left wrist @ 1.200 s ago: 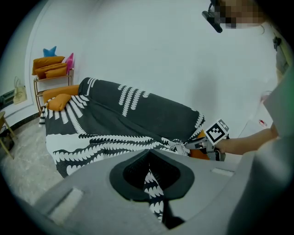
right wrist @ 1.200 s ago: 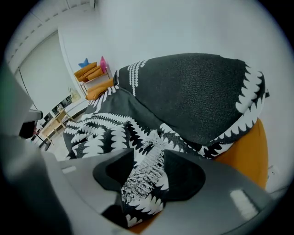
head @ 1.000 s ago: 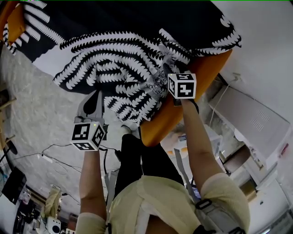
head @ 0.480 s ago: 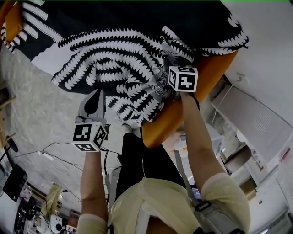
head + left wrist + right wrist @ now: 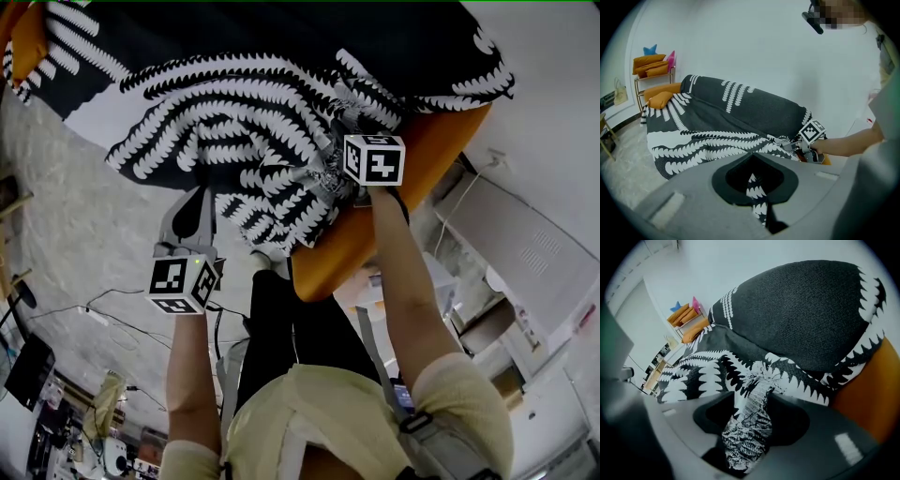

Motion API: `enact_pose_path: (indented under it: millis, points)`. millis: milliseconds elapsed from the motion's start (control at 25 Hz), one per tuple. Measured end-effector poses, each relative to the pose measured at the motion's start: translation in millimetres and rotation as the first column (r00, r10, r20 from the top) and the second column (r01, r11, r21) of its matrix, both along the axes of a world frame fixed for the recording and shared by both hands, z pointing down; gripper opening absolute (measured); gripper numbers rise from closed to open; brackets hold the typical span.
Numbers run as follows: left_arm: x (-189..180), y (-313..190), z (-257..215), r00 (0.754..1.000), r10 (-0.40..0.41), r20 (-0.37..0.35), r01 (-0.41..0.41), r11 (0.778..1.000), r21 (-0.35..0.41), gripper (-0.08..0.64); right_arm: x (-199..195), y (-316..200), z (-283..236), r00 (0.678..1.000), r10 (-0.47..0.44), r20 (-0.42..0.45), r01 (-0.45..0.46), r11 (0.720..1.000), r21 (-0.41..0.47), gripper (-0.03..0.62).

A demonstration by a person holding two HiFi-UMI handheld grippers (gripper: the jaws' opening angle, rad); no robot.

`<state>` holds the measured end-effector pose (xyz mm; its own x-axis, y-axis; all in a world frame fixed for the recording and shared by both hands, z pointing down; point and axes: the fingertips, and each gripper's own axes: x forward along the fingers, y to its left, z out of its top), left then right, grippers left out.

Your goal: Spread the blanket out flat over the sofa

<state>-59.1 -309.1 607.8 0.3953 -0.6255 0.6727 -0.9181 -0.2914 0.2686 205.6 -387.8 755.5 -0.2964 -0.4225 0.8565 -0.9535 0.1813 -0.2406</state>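
Note:
A black blanket (image 5: 253,103) with white fern-like bands lies draped over the orange sofa (image 5: 375,220), rumpled at its near corner. My right gripper (image 5: 336,173) is at that corner. Its jaws are closing with a thick bunch of blanket (image 5: 750,427) filling the gap between them. My left gripper (image 5: 195,211) hangs lower left, off the sofa's front, at the blanket's hanging edge. A narrow strip of patterned cloth (image 5: 754,197) is pinched between its jaws. The left gripper view shows the blanket (image 5: 740,112) covering the back and seat, with the right gripper (image 5: 802,147) at the far end.
An orange cushion (image 5: 661,99) lies at the sofa's far end, beside a shelf (image 5: 654,70) stacked with more cushions. Cables (image 5: 103,323) run across the pale floor on the left. A white unit (image 5: 525,244) stands right of the sofa. My legs (image 5: 291,328) are close to the sofa's front.
My right gripper has shifted slightly up toward the sofa's back with the bunched blanket in it. The left gripper has barely moved.

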Motion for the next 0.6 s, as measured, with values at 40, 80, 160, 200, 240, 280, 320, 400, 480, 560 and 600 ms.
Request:
enact_pose_path:
  millis: [40, 80, 160, 200, 240, 280, 320, 400, 480, 560, 600]
  points:
    - [0, 1, 0, 1.000, -0.001, -0.001, 0.001, 1.000, -0.001, 0.003, -2, 1, -1, 1.000, -0.003, 0.006, 0.003, 1.000, -0.003, 0.224]
    - [0, 1, 0, 1.000, -0.003, -0.002, 0.003, 1.000, -0.002, 0.003, -3, 3, -1, 1.000, -0.006, 0.014, 0.006, 1.000, -0.007, 0.225]
    - [1, 3, 1, 1.000, -0.004, -0.005, 0.004, 1.000, -0.003, 0.003, -7, 7, -2, 0.999, -0.017, 0.033, 0.017, 1.000, -0.019, 0.225]
    - [1, 4, 1, 1.000, -0.005, -0.007, 0.005, 1.000, -0.003, 0.003, -9, 10, -2, 0.999, -0.025, 0.041, 0.026, 0.999, -0.025, 0.227]
    - [2, 4, 2, 1.000, -0.006, -0.009, 0.006, 1.000, -0.003, 0.003, -11, 12, -2, 0.998, -0.035, 0.047, 0.036, 0.999, -0.030, 0.227]
    - [2, 5, 1, 1.000, -0.006, -0.010, 0.006, 1.000, -0.002, 0.003, -14, 14, -3, 0.998, -0.045, 0.052, 0.046, 0.998, -0.034, 0.229]
    - [2, 5, 1, 1.000, -0.006, -0.011, 0.006, 1.000, -0.001, 0.003, -16, 16, -4, 0.997, -0.055, 0.055, 0.057, 0.998, -0.037, 0.230]
    - [2, 6, -2, 1.000, -0.007, -0.007, 0.007, 1.000, 0.002, 0.003, -20, 19, -4, 0.995, -0.079, 0.058, 0.081, 0.996, -0.046, 0.233]
    - [3, 7, -5, 1.000, -0.012, 0.002, 0.012, 1.000, 0.005, 0.003, -25, 23, -2, 0.992, -0.115, 0.053, 0.118, 0.992, -0.052, 0.235]
    - [3, 10, -7, 1.000, -0.018, 0.010, 0.018, 1.000, 0.010, 0.003, -30, 27, -1, 0.986, -0.162, 0.036, 0.164, 0.985, -0.052, 0.235]
    - [3, 11, -8, 1.000, -0.022, 0.013, 0.021, 1.000, 0.012, 0.003, -32, 28, 0, 0.982, -0.185, 0.026, 0.186, 0.981, -0.050, 0.235]
